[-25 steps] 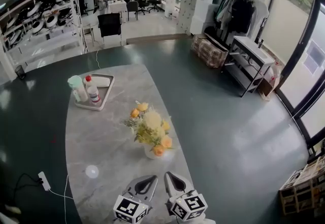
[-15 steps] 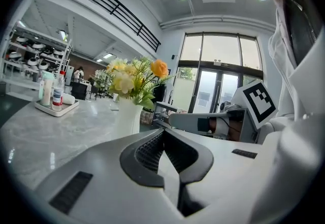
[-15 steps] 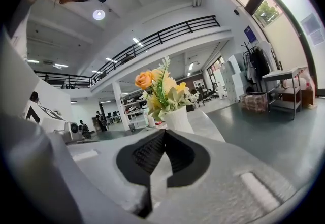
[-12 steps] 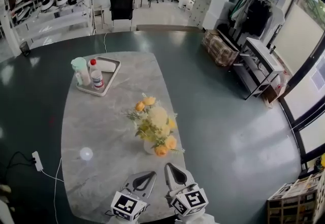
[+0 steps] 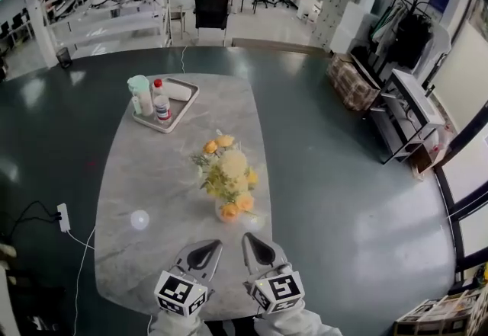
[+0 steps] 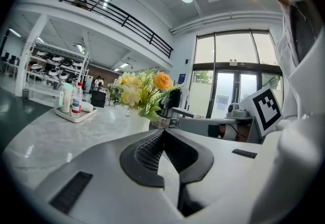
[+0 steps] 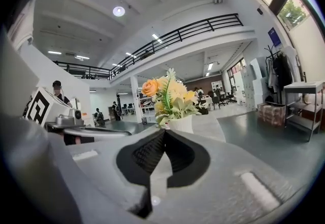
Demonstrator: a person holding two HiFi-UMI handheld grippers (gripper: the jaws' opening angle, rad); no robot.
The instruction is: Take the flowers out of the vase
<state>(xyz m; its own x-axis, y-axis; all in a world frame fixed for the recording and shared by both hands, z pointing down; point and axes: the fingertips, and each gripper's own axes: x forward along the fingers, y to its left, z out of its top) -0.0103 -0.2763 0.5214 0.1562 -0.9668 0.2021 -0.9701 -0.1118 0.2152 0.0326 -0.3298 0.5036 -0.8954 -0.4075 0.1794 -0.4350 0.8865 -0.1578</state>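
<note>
Item: flowers (image 5: 229, 178), centre of frame, standing in white vase (image 5: 226, 214) on table (image 5: 152, 190). Left gripper (image 5: 207, 251) and right gripper (image 5: 255, 247), lower centre: jaws closed together, empty (side by side, short of the bouquet, probably readying the reach).

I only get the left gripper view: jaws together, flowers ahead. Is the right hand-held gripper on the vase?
Observer: No. The right gripper view shows the right hand-held gripper shut and empty, with the vase beyond its tips.
Operator: Where's the vase versus both?
Observer: Head view: ahead of the left hand-held gripper and the right one, bare table between.
Operator: Anything on the floor?
Observer: A white power strip left of the table.
</note>
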